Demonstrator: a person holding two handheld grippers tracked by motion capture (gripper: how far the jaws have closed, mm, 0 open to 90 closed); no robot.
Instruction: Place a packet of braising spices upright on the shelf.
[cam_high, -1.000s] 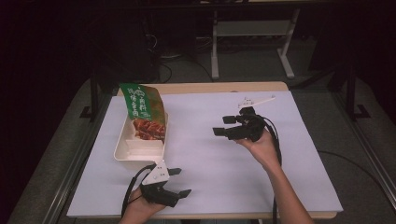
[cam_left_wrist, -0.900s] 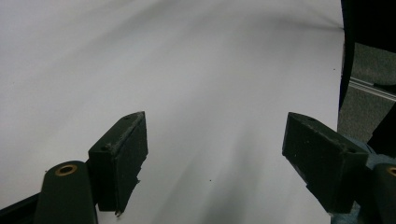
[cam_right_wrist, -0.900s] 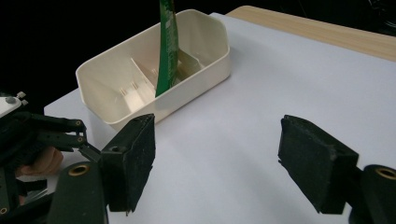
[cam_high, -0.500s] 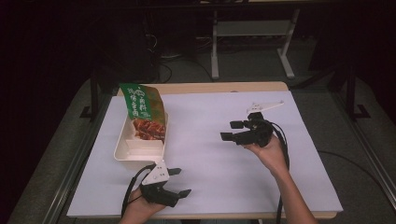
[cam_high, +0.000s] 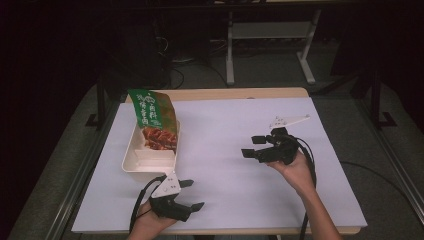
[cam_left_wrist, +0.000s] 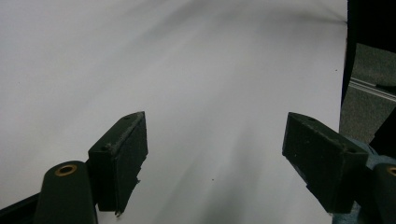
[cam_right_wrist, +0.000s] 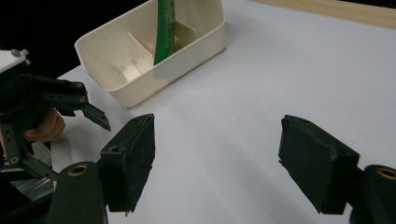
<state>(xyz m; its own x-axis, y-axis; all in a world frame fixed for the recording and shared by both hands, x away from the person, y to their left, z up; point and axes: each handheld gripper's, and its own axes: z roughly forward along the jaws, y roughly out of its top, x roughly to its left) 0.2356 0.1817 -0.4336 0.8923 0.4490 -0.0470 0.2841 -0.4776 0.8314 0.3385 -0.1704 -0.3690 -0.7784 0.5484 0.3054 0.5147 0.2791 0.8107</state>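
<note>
Green snack pouch (cam_high: 152, 119) stands tilted in the far compartment of a cream plastic tray (cam_high: 131, 159), leaning toward the table's right; glossy film, printed food picture low on its face, top edge free above the rim. Tray is rectangular with rounded corners, thin smooth walls and an inner divider (cam_right_wrist: 141, 49), sitting near the table's left edge, about midway between near and far edges. Table top (cam_high: 225, 130) is a matte white sheet over a wooden board, bare wood showing along the far edge. Left gripper (cam_high: 192, 195) rests by the near edge, just in front of the tray, jaws spread, nothing between them. Right gripper (cam_high: 252, 146) is held above the middle of the table, well apart from the tray, jaws wide apart and empty, pointing toward the tray. Judged step: between grasps, pouch seated in tray, neither tool engaged. Next move probably calls for approaching the pouch's free top edge; thin slippery film needs a square pinch, and the light tray may slide unless braced.
</note>
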